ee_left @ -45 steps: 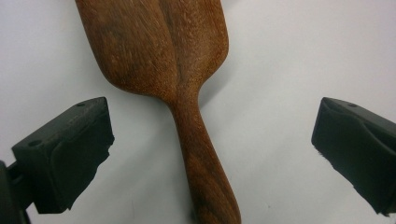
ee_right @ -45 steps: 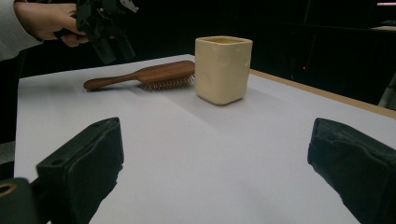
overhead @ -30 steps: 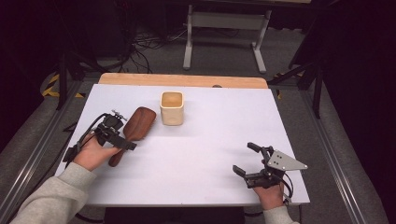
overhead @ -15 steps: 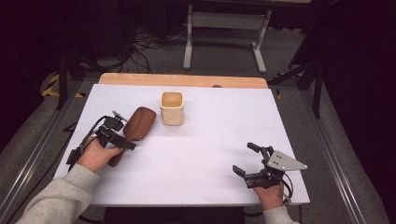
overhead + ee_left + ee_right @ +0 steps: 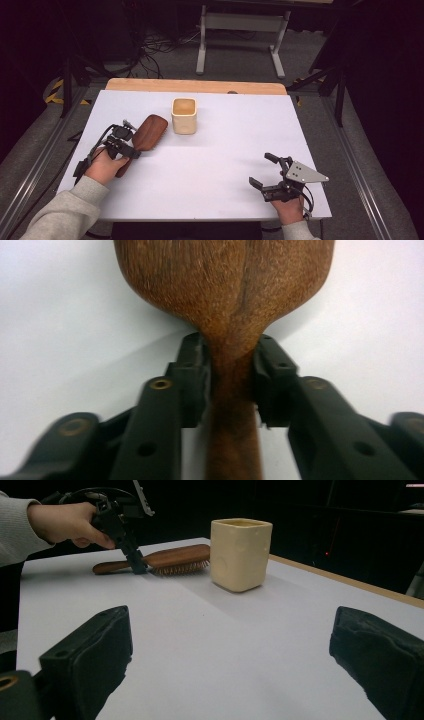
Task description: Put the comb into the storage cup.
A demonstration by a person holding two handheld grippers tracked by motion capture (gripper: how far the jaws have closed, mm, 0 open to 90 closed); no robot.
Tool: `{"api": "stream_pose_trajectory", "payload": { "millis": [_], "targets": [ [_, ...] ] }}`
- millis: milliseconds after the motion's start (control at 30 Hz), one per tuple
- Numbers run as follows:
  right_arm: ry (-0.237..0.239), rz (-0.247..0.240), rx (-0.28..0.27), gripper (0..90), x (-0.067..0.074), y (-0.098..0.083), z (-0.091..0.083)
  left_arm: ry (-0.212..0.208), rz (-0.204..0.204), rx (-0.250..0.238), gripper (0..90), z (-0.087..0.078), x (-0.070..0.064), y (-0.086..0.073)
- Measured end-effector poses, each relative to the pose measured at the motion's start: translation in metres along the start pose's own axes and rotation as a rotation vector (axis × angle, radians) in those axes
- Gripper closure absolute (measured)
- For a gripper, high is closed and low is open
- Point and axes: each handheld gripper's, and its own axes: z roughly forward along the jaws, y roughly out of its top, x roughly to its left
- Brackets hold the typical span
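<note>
Left gripper (image 5: 131,148) sat on the left side of the white table (image 5: 215,165), jaws closed on the wooden hairbrush (image 5: 145,137) right at the neck, where the handle narrows below the head. In the left gripper view both pads pressed against the wood on either side — no gap visible. The brush (image 5: 165,560) lay flat on the table, bristles down, as seen from the right gripper view; head pointed toward the far edge, handle back toward the person's left hand (image 5: 106,167).

The cream square cup (image 5: 184,115) stood upright just beside the brush head, toward the table's middle, open top up. From above they looked close but apart; could not tell whether they touched.

Right gripper (image 5: 266,170) was at the near right of the table, well apart from the brush and cup, held low over the surface. Jaws spread wide — nothing between them, just bare table in the right gripper view. Grey three-cornered plate (image 5: 303,173) sat on top of it.

A wooden strip (image 5: 195,86) ran along the table's far edge.
</note>
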Motion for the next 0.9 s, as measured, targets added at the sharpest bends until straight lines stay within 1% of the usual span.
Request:
{"api": "stream_pose_trajectory", "payload": {
  "millis": [33, 167, 267, 300, 333, 367, 400, 433, 533, 567, 600, 633, 700, 733, 767, 800, 833, 900],
  "targets": [
    [-0.001, 0.000, 0.000, 4.2, 0.0001, 0.0000, 0.0000, 0.004, 0.006, -0.001, 71.7, 0.0000, 0.0006, 0.0002],
    [0.001, -0.001, 0.001, 4.2, 0.0002, 0.0001, 0.0002, 0.015, -0.004, 0.005, 72.7, 0.0002, -0.0025, 0.0004],
    [0.001, -0.003, 0.001, 4.2, 0.0005, 0.0002, 0.0002, 0.032, 0.006, 0.009, 72.8, 0.0004, -0.0035, 0.0012],
    [0.001, -0.002, 0.002, 4.2, 0.0005, 0.0002, 0.0001, 0.027, -0.002, 0.013, 72.9, 0.0003, -0.0041, 0.0013],
    [0.001, -0.002, 0.001, 4.2, 0.0004, 0.0001, 0.0001, 0.030, 0.005, 0.013, 72.9, 0.0005, -0.0040, 0.0017],
    [0.000, -0.001, 0.001, 4.2, 0.0003, 0.0001, 0.0001, 0.029, 0.002, 0.014, 73.0, 0.0005, -0.0042, 0.0020],
    [0.001, -0.001, 0.001, 4.2, 0.0003, 0.0002, 0.0002, 0.024, -0.010, 0.017, 73.0, 0.0004, -0.0039, 0.0023],
    [0.001, -0.003, 0.002, 4.3, 0.0004, 0.0002, 0.0003, 0.025, -0.011, 0.014, 73.0, 0.0005, -0.0042, 0.0022],
    [0.001, -0.003, 0.003, 4.3, 0.0002, 0.0000, 0.0003, 0.024, 0.002, 0.013, 73.2, 0.0003, -0.0038, 0.0019],
    [0.000, -0.003, 0.003, 4.3, 0.0001, 0.0000, 0.0003, 0.030, 0.028, 0.012, 73.2, 0.0000, -0.0029, 0.0020],
    [0.000, -0.003, 0.003, 4.3, 0.0002, 0.0000, 0.0002, 0.034, 0.031, 0.011, 73.2, -0.0001, -0.0029, 0.0019],
    [0.000, -0.004, 0.003, 4.3, 0.0001, 0.0000, 0.0002, 0.027, 0.030, 0.006, 73.3, -0.0001, -0.0033, 0.0011],
    [0.000, -0.004, 0.004, 4.3, 0.0001, -0.0001, 0.0002, 0.028, 0.028, -0.008, 73.3, -0.0001, -0.0036, -0.0003],
    [-0.001, -0.005, 0.004, 4.3, 0.0001, -0.0001, 0.0002, 0.026, 0.036, -0.012, 73.4, -0.0003, -0.0030, -0.0007],
    [-0.001, -0.005, 0.004, 4.3, 0.0000, -0.0002, 0.0001, 0.025, 0.038, -0.015, 73.4, -0.0012, -0.0031, -0.0013],
    [-0.001, -0.004, 0.004, 4.3, 0.0000, -0.0002, 0.0002, 0.029, 0.041, -0.027, 73.4, -0.0022, -0.0028, -0.0017],
    [-0.001, -0.004, 0.004, 4.3, 0.0000, -0.0002, 0.0002, 0.029, 0.041, -0.027, 73.3, -0.0022, -0.0028, -0.0017],
    [0.000, -0.004, 0.003, 4.3, 0.0001, -0.0002, 0.0004, 0.030, 0.045, -0.049, 73.3, -0.0059, -0.0031, -0.0031]
  ]
}}
